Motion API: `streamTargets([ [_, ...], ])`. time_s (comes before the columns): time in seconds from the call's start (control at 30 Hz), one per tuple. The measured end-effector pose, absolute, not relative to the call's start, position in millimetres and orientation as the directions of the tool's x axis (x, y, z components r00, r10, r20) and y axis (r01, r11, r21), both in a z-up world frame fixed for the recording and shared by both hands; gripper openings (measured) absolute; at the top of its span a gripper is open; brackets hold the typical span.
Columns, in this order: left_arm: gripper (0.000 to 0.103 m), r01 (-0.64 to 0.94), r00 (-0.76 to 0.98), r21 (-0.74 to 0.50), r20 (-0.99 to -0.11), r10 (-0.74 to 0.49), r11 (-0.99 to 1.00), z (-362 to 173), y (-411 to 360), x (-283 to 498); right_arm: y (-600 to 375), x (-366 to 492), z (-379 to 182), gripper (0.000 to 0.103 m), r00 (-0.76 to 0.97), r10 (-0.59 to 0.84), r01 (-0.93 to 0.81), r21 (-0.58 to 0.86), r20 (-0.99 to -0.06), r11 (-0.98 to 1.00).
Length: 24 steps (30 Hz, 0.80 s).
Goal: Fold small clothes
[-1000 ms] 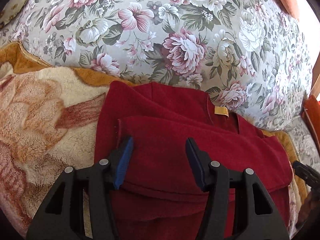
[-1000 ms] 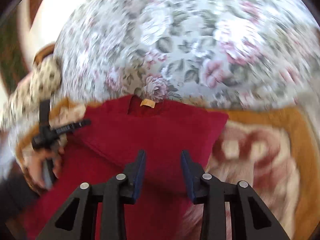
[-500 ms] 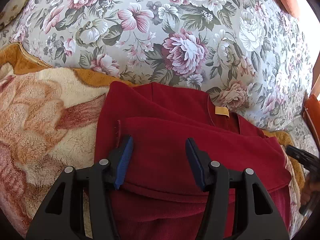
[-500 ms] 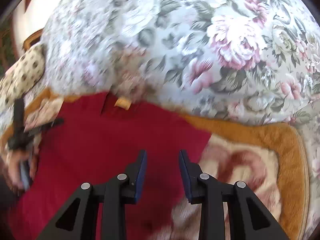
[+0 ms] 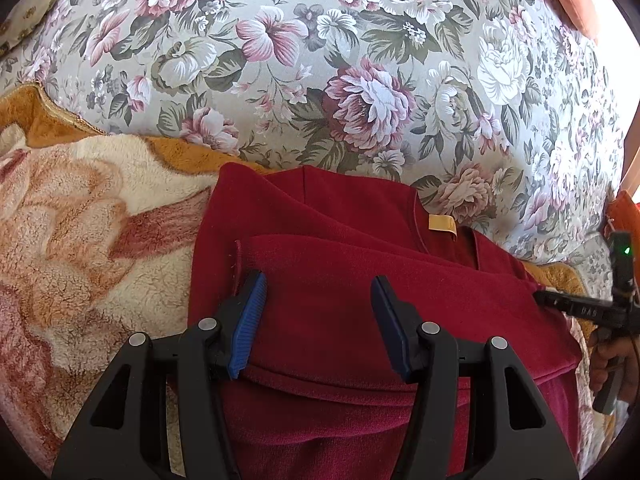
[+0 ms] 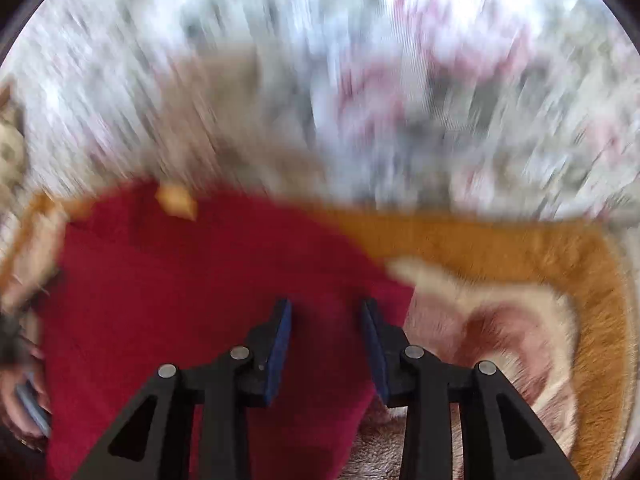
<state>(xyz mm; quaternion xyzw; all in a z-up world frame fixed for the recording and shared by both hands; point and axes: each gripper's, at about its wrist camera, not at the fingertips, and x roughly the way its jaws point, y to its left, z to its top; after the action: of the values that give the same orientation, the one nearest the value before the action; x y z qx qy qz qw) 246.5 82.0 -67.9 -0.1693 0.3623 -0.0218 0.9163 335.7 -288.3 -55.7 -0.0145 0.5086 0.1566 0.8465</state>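
Note:
A dark red garment [image 5: 340, 280] with a tan neck label [image 5: 441, 224] lies on a fleece blanket, one sleeve folded across its body. My left gripper [image 5: 318, 312] is open and empty, hovering just above the folded sleeve. My right gripper [image 6: 326, 334] is open and empty over the garment's right edge [image 6: 224, 292]; that view is blurred by motion. The right gripper also shows at the right edge of the left wrist view [image 5: 576, 310].
An orange and cream fleece blanket [image 5: 80, 248] lies under the garment; it also shows in the right wrist view [image 6: 500, 288]. A floral sofa back [image 5: 320, 60] rises behind. An orange cushion [image 5: 626, 220] sits at the far right.
My right gripper has swung right and down toward the garment's right edge, with the view now blurred. My left gripper has stayed still and open.

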Motion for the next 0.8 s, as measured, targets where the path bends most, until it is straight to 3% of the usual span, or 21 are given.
streamTargets([
  [0.1, 0.055, -0.082, 0.737, -0.326, -0.656, -0.163, 0.942, -68, 82, 247, -282, 336, -34, 0.034, 0.49, 0.168, -0.195, 0.08, -0.855, 0.978],
  [0.2, 0.055, -0.082, 0.738, -0.332, -0.654, -0.166, 0.94, -69, 82, 246, -262, 319, -15, 0.034, 0.543, 0.323, -0.27, 0.203, -0.775, 0.941],
  [0.27, 0.055, -0.081, 0.739, -0.335, -0.653, -0.168, 0.939, -69, 83, 247, -238, 312, -23, 0.034, 0.497, 0.367, -0.338, 0.213, -0.786, 0.917],
  [0.33, 0.055, -0.081, 0.739, -0.336, -0.653, -0.17, 0.938, -69, 83, 246, -217, 311, -50, 0.035, 0.456, 0.273, -0.358, 0.107, -0.847, 0.928],
  [0.47, 0.055, -0.08, 0.736, -0.332, -0.655, -0.169, 0.94, -69, 83, 247, -210, 304, -60, 0.04, 0.531, 0.223, -0.299, 0.066, -0.817, 0.952],
  [0.6, 0.064, -0.06, 0.719, -0.325, -0.67, -0.185, 0.944, -67, 79, 251, -196, 304, -62, 0.04, 0.533, 0.202, -0.302, 0.038, -0.822, 0.952],
  [0.67, 0.069, -0.042, 0.707, -0.33, -0.677, -0.205, 0.943, -64, 78, 253, -196, 305, -53, 0.04, 0.47, 0.213, -0.31, 0.066, -0.857, 0.948],
  [0.8, 0.069, -0.029, 0.657, -0.246, -0.735, -0.167, 0.969, -46, 66, 238, -212, 252, -16, 0.046, 0.506, 0.265, -0.323, 0.105, -0.821, 0.94],
])
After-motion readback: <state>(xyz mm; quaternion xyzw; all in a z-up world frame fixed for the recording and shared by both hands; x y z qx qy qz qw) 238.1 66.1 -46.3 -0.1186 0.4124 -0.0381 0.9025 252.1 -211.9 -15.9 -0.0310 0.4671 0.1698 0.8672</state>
